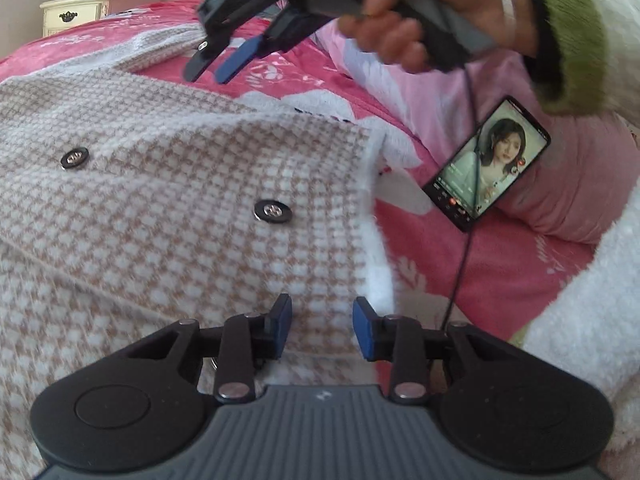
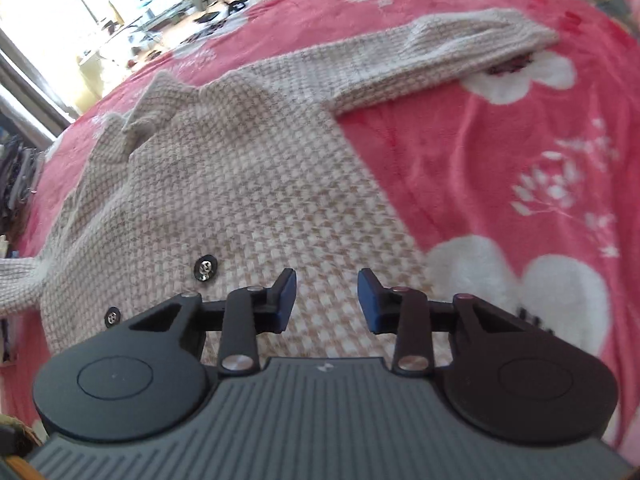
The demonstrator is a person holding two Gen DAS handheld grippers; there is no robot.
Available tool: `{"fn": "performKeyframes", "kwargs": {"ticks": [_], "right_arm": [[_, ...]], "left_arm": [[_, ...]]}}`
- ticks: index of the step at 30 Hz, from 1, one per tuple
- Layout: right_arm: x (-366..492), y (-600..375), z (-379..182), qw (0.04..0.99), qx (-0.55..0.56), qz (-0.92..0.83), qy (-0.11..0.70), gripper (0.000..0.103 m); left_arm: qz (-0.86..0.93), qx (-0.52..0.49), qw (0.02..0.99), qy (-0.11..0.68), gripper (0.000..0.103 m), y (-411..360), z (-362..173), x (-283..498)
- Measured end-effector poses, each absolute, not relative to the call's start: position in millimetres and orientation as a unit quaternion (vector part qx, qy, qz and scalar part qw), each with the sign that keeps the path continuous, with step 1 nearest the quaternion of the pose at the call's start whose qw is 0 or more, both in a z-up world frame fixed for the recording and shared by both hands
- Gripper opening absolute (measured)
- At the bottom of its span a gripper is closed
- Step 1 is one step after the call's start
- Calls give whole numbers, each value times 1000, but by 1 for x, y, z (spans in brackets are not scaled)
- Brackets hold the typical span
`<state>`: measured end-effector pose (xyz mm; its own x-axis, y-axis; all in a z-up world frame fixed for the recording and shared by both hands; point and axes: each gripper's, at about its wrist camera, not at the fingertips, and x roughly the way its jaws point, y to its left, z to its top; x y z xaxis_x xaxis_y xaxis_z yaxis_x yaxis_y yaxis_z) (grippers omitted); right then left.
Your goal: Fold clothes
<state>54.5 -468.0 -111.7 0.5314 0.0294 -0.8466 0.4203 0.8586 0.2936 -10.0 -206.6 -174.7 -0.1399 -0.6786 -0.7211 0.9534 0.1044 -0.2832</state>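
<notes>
A beige and white checked jacket (image 1: 168,184) with dark round buttons (image 1: 273,211) lies spread flat on a pink flowered blanket (image 1: 500,264). My left gripper (image 1: 322,326) is open and empty, just above the jacket's white hem edge. My right gripper (image 1: 218,66) shows in the left wrist view, held in a hand above the far sleeve (image 1: 168,46), empty. In the right wrist view the right gripper (image 2: 327,298) is open over the jacket body (image 2: 240,184), with one sleeve (image 2: 440,56) stretched to the far right.
A phone (image 1: 486,162) with a lit screen lies on the blanket to the right of the jacket, with a thin cable (image 1: 460,272) running by it. A pink pillow (image 1: 572,184) lies behind it. A cream nightstand (image 1: 76,14) stands beyond the bed.
</notes>
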Motion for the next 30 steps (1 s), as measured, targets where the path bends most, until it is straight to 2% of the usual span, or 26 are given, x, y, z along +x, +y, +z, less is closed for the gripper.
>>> {"fn": "performKeyframes", "kwargs": {"ticks": [3, 5, 7, 10, 12, 15, 18, 20, 22, 24, 26, 30], "right_arm": [[80, -480, -148, 820, 238, -121, 506, 31], [97, -491, -173, 816, 202, -141, 523, 25], [103, -510, -173, 825, 222, -148, 499, 14], [97, -518, -149, 830, 231, -158, 482, 19], [90, -517, -133, 828, 243, -130, 488, 19], [82, -491, -133, 805, 221, -71, 546, 19], [78, -482, -155, 785, 137, -99, 596, 17], [70, -494, -147, 794, 140, -131, 577, 15], [61, -505, -137, 802, 141, -157, 558, 20], [51, -502, -118, 811, 143, -124, 554, 21], [43, -491, -114, 797, 149, -67, 581, 21], [29, -461, -153, 730, 43, -26, 682, 21]], "left_arm": [[-644, 174, 631, 396, 34, -206, -177, -11], [-645, 175, 629, 397, 34, -205, -177, -11], [-645, 177, 628, 397, 34, -205, -178, -11], [-647, 180, 627, 395, 34, -204, -176, -12], [-648, 182, 627, 393, 34, -203, -176, -12], [-649, 185, 627, 389, 34, -202, -175, -13], [-650, 187, 627, 386, 34, -203, -176, -13], [-649, 188, 626, 388, 34, -204, -175, -13], [-649, 188, 625, 390, 34, -204, -174, -12], [-649, 187, 625, 391, 34, -204, -173, -12], [-649, 188, 625, 390, 34, -204, -173, -12], [-650, 192, 624, 389, 34, -203, -173, -13]]}}
